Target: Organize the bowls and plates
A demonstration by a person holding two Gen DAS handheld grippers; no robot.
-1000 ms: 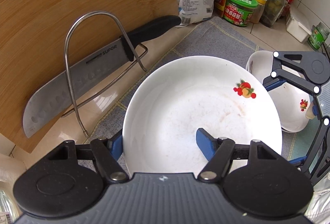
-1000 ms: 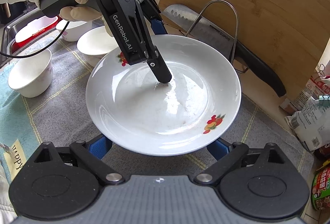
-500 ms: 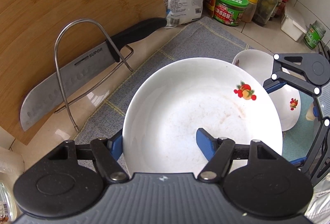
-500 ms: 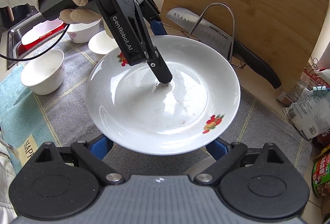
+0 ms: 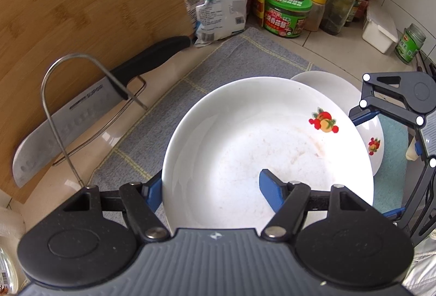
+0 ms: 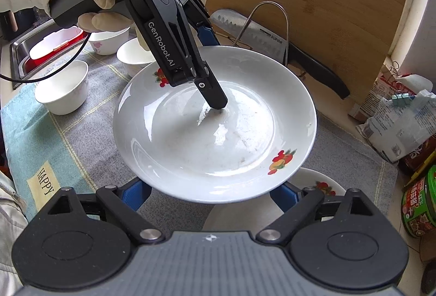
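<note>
Plate [image 6: 218,138] above grey mat [image 5: 245,56] — tiled counter [image 5: 340,50].

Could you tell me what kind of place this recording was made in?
Most likely a home kitchen counter. A cleaver rests in a wire rack against a leaning wooden cutting board, sauce jars and bottles crowd the tiled corner, and a steel sink sits beside bowls on a dish mat.
</note>
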